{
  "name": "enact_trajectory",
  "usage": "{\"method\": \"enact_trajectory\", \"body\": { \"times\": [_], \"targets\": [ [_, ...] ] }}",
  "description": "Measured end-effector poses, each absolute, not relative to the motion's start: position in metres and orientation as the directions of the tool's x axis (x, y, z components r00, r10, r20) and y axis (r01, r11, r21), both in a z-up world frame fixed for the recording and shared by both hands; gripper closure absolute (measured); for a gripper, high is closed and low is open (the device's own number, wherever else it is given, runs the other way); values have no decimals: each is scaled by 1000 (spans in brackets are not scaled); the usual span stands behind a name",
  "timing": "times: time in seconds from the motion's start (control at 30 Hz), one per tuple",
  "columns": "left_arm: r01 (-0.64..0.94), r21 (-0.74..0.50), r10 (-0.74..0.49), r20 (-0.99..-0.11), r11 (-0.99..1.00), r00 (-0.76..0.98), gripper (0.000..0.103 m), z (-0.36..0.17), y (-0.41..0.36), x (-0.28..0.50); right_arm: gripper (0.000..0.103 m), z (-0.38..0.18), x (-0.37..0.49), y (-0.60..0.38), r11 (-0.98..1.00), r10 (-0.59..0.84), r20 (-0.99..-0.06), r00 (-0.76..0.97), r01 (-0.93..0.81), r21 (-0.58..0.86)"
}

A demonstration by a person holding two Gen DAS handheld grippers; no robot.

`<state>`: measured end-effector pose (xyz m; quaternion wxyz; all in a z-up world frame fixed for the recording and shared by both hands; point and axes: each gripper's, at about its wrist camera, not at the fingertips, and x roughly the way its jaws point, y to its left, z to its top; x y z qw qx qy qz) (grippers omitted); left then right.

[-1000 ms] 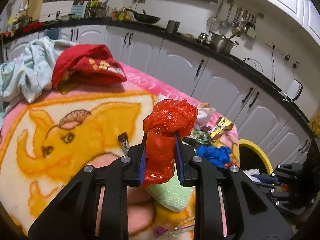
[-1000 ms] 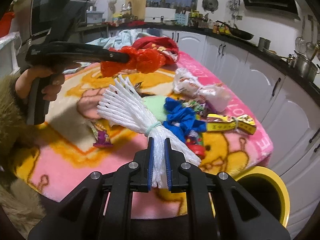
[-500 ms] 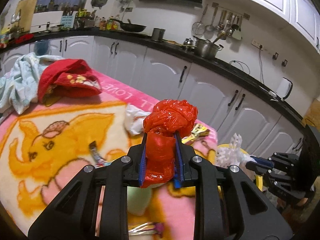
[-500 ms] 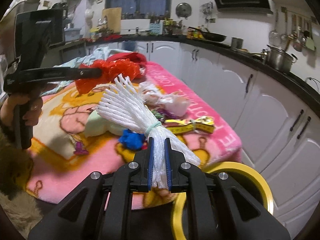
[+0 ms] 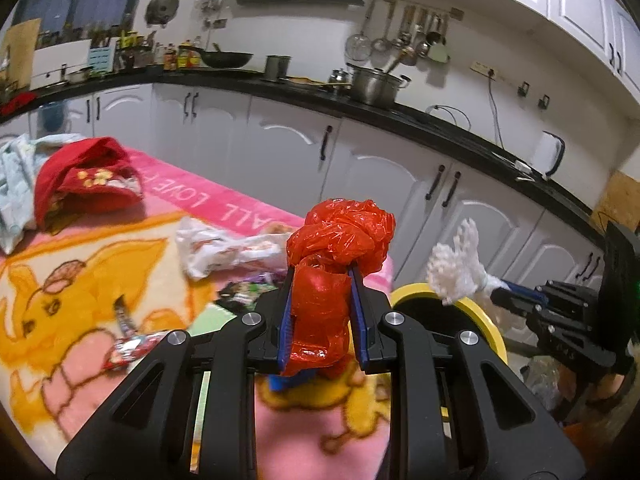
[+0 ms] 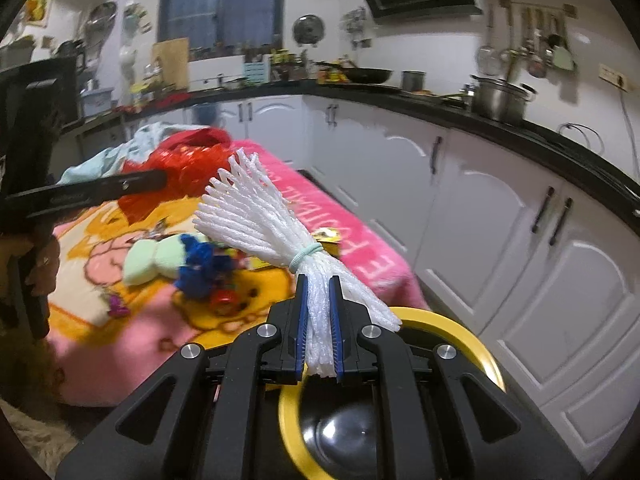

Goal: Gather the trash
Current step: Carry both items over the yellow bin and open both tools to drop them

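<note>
Right gripper [image 6: 319, 334], clamped on a white foam net [image 6: 272, 232], hovers seemingly directly over the yellow-rimmed bin [image 6: 460, 336]; left gripper [image 5: 322, 316] grips a red bag [image 5: 340, 236] nearby.

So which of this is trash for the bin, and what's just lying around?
For the job:
- red plastic bag, in left gripper
- white foam net, in right gripper
- yellow-rimmed bin
- crumpled white bag

Lying about:
- red cloth
- pale blue cloth
- pot

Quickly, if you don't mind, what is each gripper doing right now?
Left gripper: closed on the red plastic bag.
Right gripper: closed on the white foam net bundle, above the yellow-rimmed bin.
</note>
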<state>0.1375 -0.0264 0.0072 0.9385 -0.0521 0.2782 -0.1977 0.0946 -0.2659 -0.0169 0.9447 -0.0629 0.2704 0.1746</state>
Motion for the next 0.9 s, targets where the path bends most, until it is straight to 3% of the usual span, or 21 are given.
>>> {"method": "enact_trajectory", "body": {
  "times": [0.43,0.9],
  "targets": [
    [432,-176,-454,-539,884,709,86,-5,-98,145,93,-24,96,-333,980,178,-544,820,-196,25],
    [507,-165,-490,-615,846,618,86,-38,-157,150,93,-58,102,-373,994,107,-620,778,-92,56]
  ]
}}
